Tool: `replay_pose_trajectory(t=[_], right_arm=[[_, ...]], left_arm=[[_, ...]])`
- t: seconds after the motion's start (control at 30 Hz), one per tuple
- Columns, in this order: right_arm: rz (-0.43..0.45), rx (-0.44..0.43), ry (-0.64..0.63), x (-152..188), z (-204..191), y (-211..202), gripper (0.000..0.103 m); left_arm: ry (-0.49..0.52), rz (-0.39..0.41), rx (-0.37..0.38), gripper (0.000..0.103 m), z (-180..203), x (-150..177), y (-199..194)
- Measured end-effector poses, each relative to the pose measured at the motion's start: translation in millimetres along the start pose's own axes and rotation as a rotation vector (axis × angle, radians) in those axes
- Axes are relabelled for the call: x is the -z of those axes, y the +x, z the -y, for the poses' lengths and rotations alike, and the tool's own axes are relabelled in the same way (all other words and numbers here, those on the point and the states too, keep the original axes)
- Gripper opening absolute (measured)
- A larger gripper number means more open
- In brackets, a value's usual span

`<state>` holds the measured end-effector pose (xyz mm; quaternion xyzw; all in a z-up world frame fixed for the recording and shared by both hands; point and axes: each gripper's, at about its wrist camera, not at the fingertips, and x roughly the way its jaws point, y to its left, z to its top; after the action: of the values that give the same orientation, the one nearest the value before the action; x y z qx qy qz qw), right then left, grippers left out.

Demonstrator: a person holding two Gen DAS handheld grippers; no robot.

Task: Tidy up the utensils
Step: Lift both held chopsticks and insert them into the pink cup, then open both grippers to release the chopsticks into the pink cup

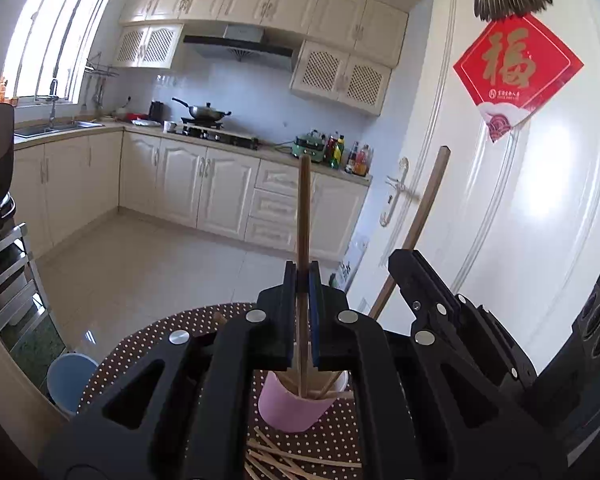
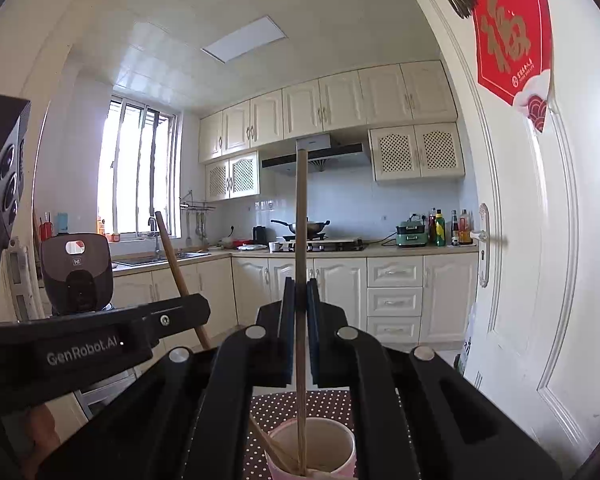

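we hold one chopstick [image 1: 303, 216] upright in the left gripper [image 1: 302, 280] and another [image 2: 300, 216] in the right gripper [image 2: 300, 292], jaws clenched, tips lowered into the pink cup [image 1: 292, 408] so they stand sorted.

Cream L-shaped kitchen cabinets [image 1: 188, 184], barred window [image 2: 140, 168] bright at left, pale tiled floor [image 1: 148, 264], white door [image 1: 540, 200] right with red Fu poster [image 1: 516, 64], ceiling light panel [image 2: 246, 38].
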<state>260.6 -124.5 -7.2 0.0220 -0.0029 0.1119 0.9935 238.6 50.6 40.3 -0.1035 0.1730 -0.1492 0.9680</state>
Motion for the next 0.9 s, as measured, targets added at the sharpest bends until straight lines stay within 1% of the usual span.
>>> replay_pose_trajectory(t=[0.27,0.47,0.63,0.9], right_arm=[[-0.034,-0.005,0.001,5,2,-7,0.004],[-0.061,-0.001,0.003,7,2,-12,0.004],[-0.08,-0.002,0.008,3,2,-16,0.005],[-0.117,-0.008,0.034,-2,2,-23,0.005]], left_arm=[[0.033,-0.032,-0.009,0.007,8,6,0],[0.052,-0.053,-0.041,0.007,9,8,-5],[0.038,-0.077,-0.056,0.007,6,10,-8],[0.045,-0.113,-0.081,0.007,8,10,-15]])
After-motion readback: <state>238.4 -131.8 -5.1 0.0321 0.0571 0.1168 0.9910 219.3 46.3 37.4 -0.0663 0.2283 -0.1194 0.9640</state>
